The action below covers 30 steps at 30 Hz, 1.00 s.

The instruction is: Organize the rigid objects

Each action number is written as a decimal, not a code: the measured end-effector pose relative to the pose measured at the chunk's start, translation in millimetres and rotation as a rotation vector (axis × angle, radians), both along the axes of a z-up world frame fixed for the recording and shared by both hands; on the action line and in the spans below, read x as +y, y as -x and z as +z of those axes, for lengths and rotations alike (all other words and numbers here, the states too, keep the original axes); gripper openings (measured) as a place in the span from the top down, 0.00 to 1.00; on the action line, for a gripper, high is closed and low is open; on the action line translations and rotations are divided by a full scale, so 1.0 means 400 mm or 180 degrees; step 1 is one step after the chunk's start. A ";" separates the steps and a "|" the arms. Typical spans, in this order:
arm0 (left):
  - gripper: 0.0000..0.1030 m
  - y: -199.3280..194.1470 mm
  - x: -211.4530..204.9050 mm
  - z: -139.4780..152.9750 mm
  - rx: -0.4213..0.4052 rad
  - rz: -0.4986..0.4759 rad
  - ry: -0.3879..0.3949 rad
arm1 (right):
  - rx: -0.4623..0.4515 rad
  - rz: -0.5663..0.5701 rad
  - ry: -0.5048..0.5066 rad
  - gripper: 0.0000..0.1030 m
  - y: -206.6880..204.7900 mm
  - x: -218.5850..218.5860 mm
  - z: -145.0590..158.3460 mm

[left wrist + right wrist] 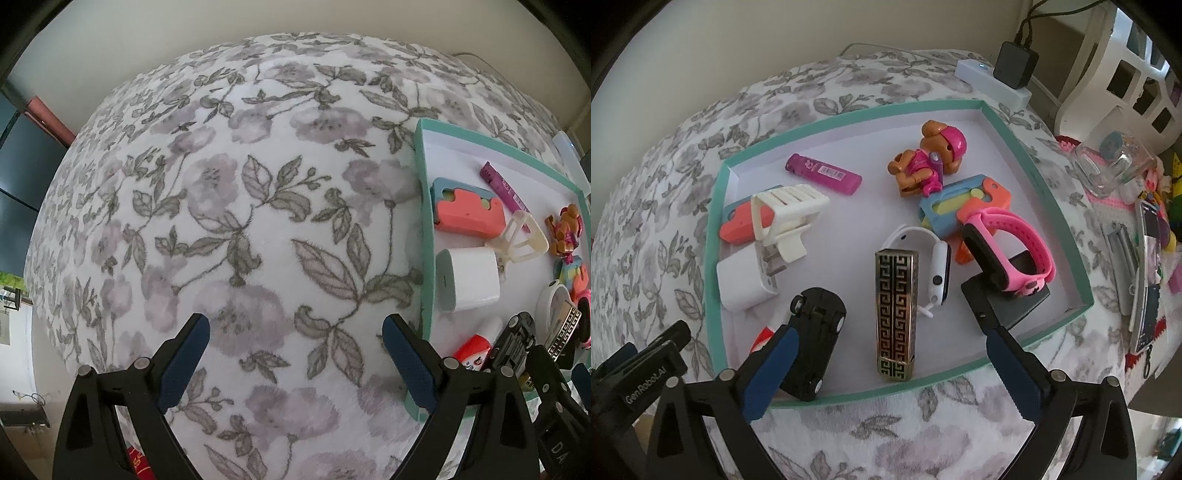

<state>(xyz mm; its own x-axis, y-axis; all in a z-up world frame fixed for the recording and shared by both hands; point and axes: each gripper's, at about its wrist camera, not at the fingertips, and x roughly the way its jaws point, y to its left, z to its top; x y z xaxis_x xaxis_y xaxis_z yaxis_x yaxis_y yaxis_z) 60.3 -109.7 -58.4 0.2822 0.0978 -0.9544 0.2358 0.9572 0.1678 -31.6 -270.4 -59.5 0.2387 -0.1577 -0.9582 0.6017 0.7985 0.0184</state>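
Note:
My right gripper point(888, 332) stands open over the near part of the teal tray point(713, 258). A gold-and-black patterned box point(895, 314) lies between its fingers, and the pads do not touch it. A black toy car point(812, 339) lies by the left finger. Farther in lie a white charger point(742, 280), a white smartwatch point(938, 266), a pink wristband point(1015, 243), a magenta lighter point(823, 173) and a toy dog point(931, 158). My left gripper point(295, 325) is open over the bare floral blanket point(258, 221), left of the teal tray point(424, 221).
A white power strip point(993, 79) with a black adapter point(1015, 64) sits behind the tray. To the right are a clear glass point(1108, 166), a phone point(1148, 280) and small clutter. The blanket-covered surface drops off at its left and near edges.

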 end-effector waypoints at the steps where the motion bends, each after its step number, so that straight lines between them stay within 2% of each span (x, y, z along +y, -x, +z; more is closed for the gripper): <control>1: 0.08 0.002 0.002 0.000 -0.0005 0.0004 0.0001 | 0.0004 0.0000 0.0005 0.00 0.002 0.002 0.000; 16: 0.08 0.041 0.029 0.033 -0.0080 -0.0103 -0.0011 | -0.0085 0.0013 0.0020 0.00 0.036 0.034 0.021; 25: 0.08 0.073 0.035 0.069 -0.0195 -0.0223 0.0030 | -0.0148 0.0027 0.0087 0.00 0.053 0.054 0.043; 30: 0.08 0.075 0.050 0.086 -0.0214 -0.0178 0.0113 | -0.0175 0.0048 0.0129 0.00 0.056 0.062 0.054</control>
